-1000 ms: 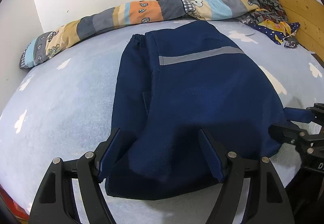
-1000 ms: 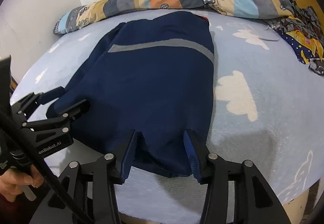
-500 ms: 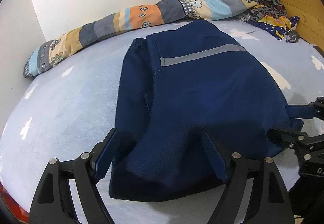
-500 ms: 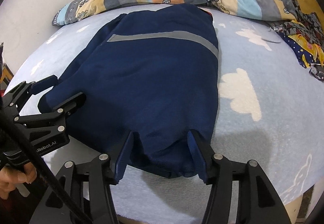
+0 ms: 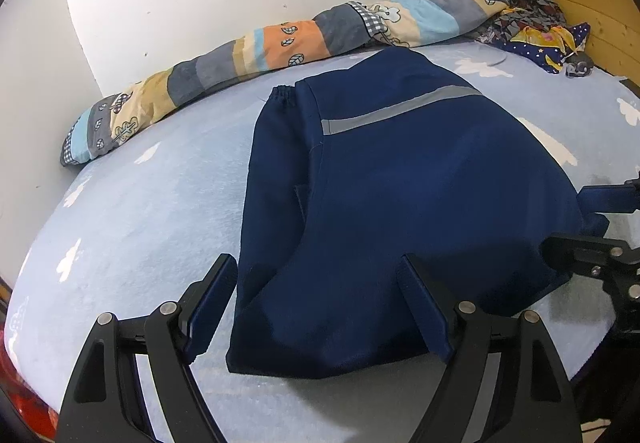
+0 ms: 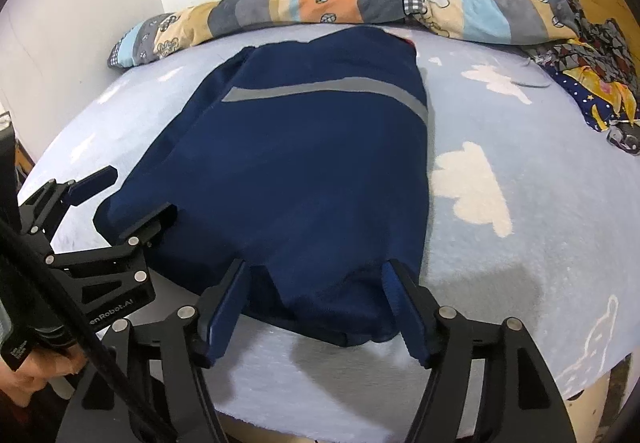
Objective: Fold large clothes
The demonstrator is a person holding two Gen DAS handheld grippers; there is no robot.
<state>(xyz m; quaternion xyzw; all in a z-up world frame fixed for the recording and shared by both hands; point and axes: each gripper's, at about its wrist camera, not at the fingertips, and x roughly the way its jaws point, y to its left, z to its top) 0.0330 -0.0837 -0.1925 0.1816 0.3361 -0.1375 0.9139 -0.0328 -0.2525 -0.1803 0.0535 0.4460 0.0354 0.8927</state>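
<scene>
The navy jacket [image 5: 400,203] with its grey stripe [image 5: 400,109] lies flat on the cloud-print bed [image 5: 140,223]. Left claw [image 5: 320,295] stands wide over its near hem, gripping nothing. Right claw [image 6: 316,283], jaws just been opening, straddles the hem's other corner, pads off the cloth.

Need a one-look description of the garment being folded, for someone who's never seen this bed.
Start at the bed with the light blue cloud-print sheet. The navy garment lies flat mid-sheet, its near hem between both open grippers. Unlike the striped patchwork quilt rolled along the wall and the crumpled patterned clothes by the wooden headboard, it is plain dark blue with one grey reflective stripe across it.
</scene>
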